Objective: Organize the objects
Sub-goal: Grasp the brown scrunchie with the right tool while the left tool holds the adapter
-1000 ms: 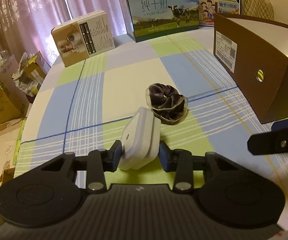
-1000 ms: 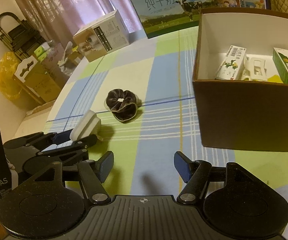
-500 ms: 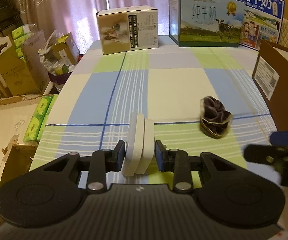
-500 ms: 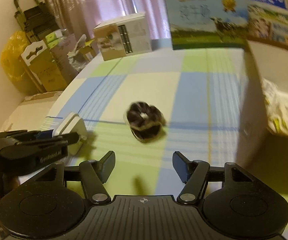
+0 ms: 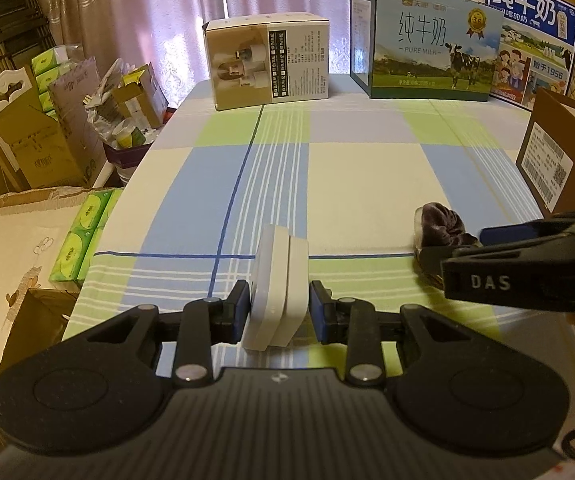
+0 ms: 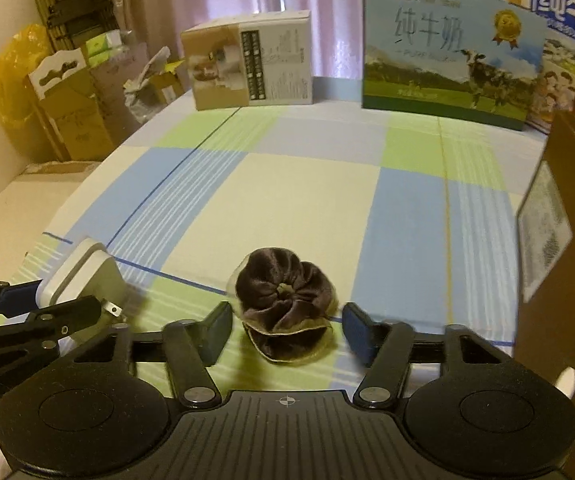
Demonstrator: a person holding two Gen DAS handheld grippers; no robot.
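My left gripper [image 5: 279, 310] is shut on a white plug adapter [image 5: 277, 292], held on edge just above the checked tablecloth [image 5: 327, 176]. In the right wrist view the same white plug adapter [image 6: 85, 280] shows at the lower left, clamped by the left gripper's fingers [image 6: 15, 300]. A dark brown satin scrunchie [image 6: 283, 300] lies on the cloth between the open fingers of my right gripper [image 6: 285, 330], which do not touch it. From the left wrist view the scrunchie [image 5: 441, 224] sits partly behind the right gripper's black finger [image 5: 527, 268].
A brown cardboard box [image 6: 567, 240] stands at the right edge; its inside is hidden now. At the table's far side stand a small product box [image 5: 267, 66] and two milk cartons [image 5: 427, 40]. Cardboard boxes and tissue packs [image 5: 83, 236] crowd the floor on the left.
The left gripper swung leftward with the adapter, turning it upright. The right gripper moved left and forward, away from the brown box, and now straddles the scrunchie.
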